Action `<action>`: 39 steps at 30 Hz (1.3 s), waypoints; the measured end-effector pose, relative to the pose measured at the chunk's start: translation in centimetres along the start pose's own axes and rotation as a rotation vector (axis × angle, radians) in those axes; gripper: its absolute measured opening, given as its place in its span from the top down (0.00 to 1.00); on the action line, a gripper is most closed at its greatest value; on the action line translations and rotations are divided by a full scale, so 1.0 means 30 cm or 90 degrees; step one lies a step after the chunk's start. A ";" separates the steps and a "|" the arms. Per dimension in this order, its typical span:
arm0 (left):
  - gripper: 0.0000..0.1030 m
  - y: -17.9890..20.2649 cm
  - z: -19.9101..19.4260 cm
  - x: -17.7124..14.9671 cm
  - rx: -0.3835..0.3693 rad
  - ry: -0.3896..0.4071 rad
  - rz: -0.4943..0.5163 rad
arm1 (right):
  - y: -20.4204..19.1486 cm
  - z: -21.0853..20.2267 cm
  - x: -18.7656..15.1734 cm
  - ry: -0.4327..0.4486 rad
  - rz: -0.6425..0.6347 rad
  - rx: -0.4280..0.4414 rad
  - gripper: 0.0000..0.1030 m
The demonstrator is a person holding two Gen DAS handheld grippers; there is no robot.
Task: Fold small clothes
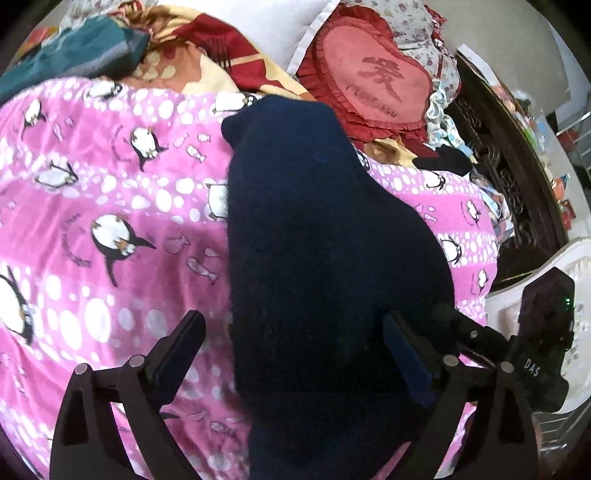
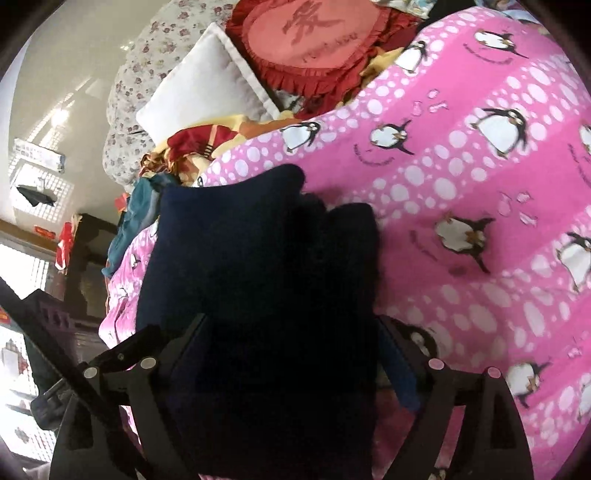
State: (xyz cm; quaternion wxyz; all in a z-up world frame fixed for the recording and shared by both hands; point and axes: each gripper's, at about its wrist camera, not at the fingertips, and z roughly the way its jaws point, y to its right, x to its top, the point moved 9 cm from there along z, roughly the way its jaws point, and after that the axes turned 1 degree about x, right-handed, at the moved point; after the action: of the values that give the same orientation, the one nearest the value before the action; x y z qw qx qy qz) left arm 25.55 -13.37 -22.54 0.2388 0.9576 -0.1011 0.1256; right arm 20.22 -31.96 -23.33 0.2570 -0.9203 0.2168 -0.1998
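Note:
A dark navy knitted garment point(image 1: 314, 240) lies lengthwise on a pink penguin-print blanket point(image 1: 110, 206). My left gripper point(image 1: 295, 325) is open, its fingers wide apart on either side of the garment's near end, just above it. In the right wrist view the same navy garment point(image 2: 258, 258) fills the middle, lying on the pink blanket point(image 2: 480, 184). My right gripper point(image 2: 291, 325) is open too, with its fingers on either side of the garment's near end. The other gripper's black body point(image 1: 543, 332) shows at the right of the left wrist view.
A red heart-shaped cushion point(image 1: 373, 81) and a white pillow point(image 1: 280, 26) lie at the head of the bed beyond the garment. A teal cloth point(image 1: 74, 51) and a red-and-yellow quilt point(image 1: 221, 55) are bunched at the far left. A dark carved headboard point(image 1: 509, 192) runs along the right.

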 end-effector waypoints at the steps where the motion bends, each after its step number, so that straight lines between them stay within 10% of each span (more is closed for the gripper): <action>1: 0.07 0.002 0.005 0.001 -0.006 -0.002 -0.001 | -0.009 0.005 0.001 -0.002 0.000 0.008 0.12; 6: 0.44 0.052 -0.006 0.008 -0.028 -0.001 0.033 | -0.049 -0.015 0.007 0.023 -0.017 0.019 0.67; 8: 0.61 0.067 -0.027 0.011 -0.027 0.000 0.051 | -0.070 -0.043 0.010 0.033 -0.017 0.034 0.71; 21: 0.66 -0.037 -0.435 -0.181 -0.026 -0.008 0.055 | -0.369 -0.243 -0.246 0.001 -0.034 0.142 0.72; 31: 0.69 -0.291 -0.274 -0.525 0.092 -0.085 0.019 | -0.229 0.012 -0.584 -0.125 -0.011 0.063 0.72; 39: 0.69 -0.228 -0.346 -0.531 0.070 -0.071 0.022 | -0.284 -0.049 -0.603 -0.139 0.002 0.110 0.74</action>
State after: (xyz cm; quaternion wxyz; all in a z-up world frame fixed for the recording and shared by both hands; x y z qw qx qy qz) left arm 10.18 -0.32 -21.24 0.1774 0.9730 -0.1234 0.0812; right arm 7.10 -16.86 -22.05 0.3575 -0.9107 0.1714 -0.1162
